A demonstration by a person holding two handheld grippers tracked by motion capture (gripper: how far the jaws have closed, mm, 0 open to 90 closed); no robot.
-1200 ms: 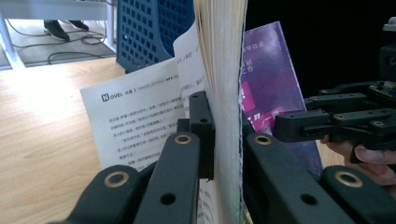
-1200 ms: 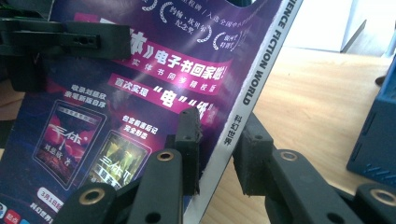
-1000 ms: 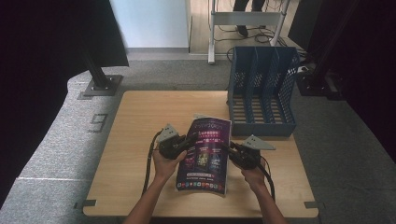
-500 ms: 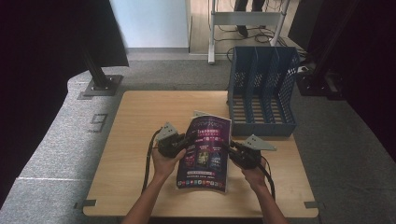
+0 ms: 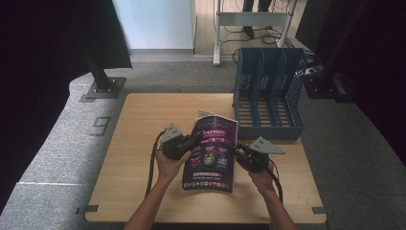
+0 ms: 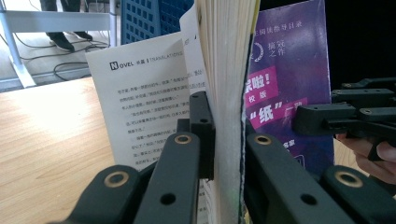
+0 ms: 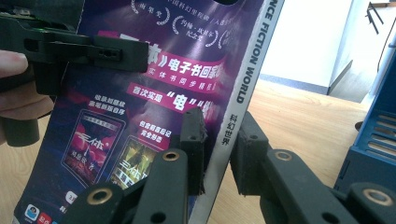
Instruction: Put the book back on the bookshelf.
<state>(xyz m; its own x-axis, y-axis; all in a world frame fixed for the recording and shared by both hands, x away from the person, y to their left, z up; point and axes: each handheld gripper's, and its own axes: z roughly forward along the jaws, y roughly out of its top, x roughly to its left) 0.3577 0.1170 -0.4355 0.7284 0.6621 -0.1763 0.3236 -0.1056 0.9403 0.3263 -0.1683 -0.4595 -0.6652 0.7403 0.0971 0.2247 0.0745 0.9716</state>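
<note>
**Left gripper view: magazine pinched at both edges, tipped a touch more upright**

Shows the left claw (image 6: 229,140) clamped tight on the page block of the magazine (image 6: 285,70), pads pressed flat on either side of the paper. Leaves one white printed leaf (image 6: 140,107) fanned loose behind the block, outside the grip. From the right gripper view, finds the right claw (image 7: 219,140) closed on the spine edge, one pad on the purple cover, the other just beside the spine strip.

Compared with a second ago, stands the cover slightly steeper and a little higher over the bench (image 5: 143,120), with both hands almost where they were. Reads as a re-squaring of the magazine rather than a carry.

Farther off, keeps the blue file rack (image 5: 268,96) on the far right of the bench, slots empty, well apart from the magazine. Probably means readying for upright insertion into a slot, with that loose leaf liable to catch on a divider.
</note>
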